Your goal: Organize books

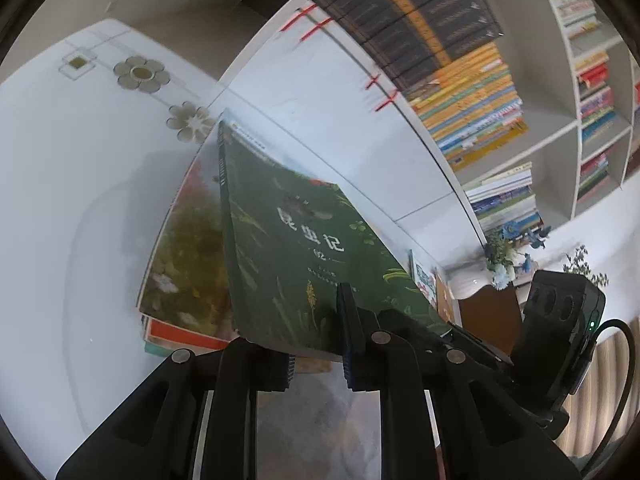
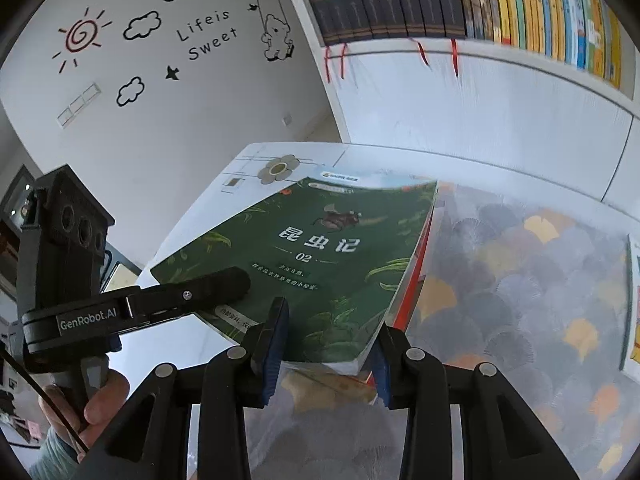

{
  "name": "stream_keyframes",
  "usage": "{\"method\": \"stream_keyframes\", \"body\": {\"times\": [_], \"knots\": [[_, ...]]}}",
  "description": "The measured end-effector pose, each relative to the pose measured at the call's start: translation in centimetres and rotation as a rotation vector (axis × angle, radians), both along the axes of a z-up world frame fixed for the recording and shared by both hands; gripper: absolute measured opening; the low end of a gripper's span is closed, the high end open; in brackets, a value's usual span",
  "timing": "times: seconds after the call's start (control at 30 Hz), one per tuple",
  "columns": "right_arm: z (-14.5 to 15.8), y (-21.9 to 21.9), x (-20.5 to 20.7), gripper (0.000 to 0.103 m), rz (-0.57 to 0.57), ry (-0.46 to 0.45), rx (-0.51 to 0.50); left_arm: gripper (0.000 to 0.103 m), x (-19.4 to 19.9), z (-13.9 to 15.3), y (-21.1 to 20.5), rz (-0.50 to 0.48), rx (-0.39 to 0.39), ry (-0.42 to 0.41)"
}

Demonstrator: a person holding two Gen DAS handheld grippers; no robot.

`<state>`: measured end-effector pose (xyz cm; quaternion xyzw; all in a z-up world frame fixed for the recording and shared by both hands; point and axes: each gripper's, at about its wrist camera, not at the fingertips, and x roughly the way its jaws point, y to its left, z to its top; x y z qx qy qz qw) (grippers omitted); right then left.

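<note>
A green paperback with white title characters hangs tilted over a short stack of books. My left gripper is shut on its near edge, one pad on the cover and the other underneath. The right wrist view shows that same left gripper's finger lying on the cover's left corner. My right gripper holds the near right corner, with its left pad on the cover and its right pad against the page edge. In the stack I see a floral-covered book and a red-edged book.
The books are over a white table with flower inlays, partly covered by a leaf-patterned mat. A white bookcase full of upright books stands right behind it. A person's hand grips the left tool's handle.
</note>
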<state>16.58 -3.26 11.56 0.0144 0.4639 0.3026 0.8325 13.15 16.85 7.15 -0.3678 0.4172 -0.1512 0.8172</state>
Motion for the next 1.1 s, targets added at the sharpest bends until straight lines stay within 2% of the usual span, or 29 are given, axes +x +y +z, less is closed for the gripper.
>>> {"method": "stream_keyframes", "body": {"times": [0.3,0.37,0.57,0.77,0.9,0.93,0.97,1.03,1.1], "knots": [[-2.4,0.8,1.2,0.036,-0.033,0.059,0.002,0.015,0.5,-1.6,1.3,0.029,0.028,0.065],[-2.9,1.1,1.3,0.036,-0.028,0.083,0.003,0.018,-0.1,-1.9,1.9,0.054,0.061,0.09],[-4.6,1.5,1.0,0.036,-0.022,0.158,-0.018,0.018,-3.1,-2.2,3.7,0.094,0.195,0.175],[-4.5,-1.4,-1.2,0.036,-0.053,0.234,0.002,0.018,-6.5,0.1,4.1,0.13,0.291,0.165],[-3.2,-4.8,-4.5,0.038,-0.091,0.222,-0.007,0.022,-7.3,2.9,1.3,0.078,0.344,0.111],[-3.0,-5.9,-5.3,0.041,-0.103,0.219,-0.008,0.028,-7.3,3.7,0.0,0.053,0.367,0.094],[-2.7,-7.0,-6.2,0.043,-0.12,0.214,-0.01,0.028,-7.3,4.2,-1.2,0.029,0.382,0.079],[-2.1,-10.2,-8.3,0.056,-0.176,0.2,-0.012,0.028,-7.2,5.3,-4.2,-0.04,0.411,0.051],[-1.5,-13.4,-10.1,0.056,-0.239,0.184,-0.007,0.028,-6.9,6.3,-8.0,-0.12,0.437,0.018]]}}
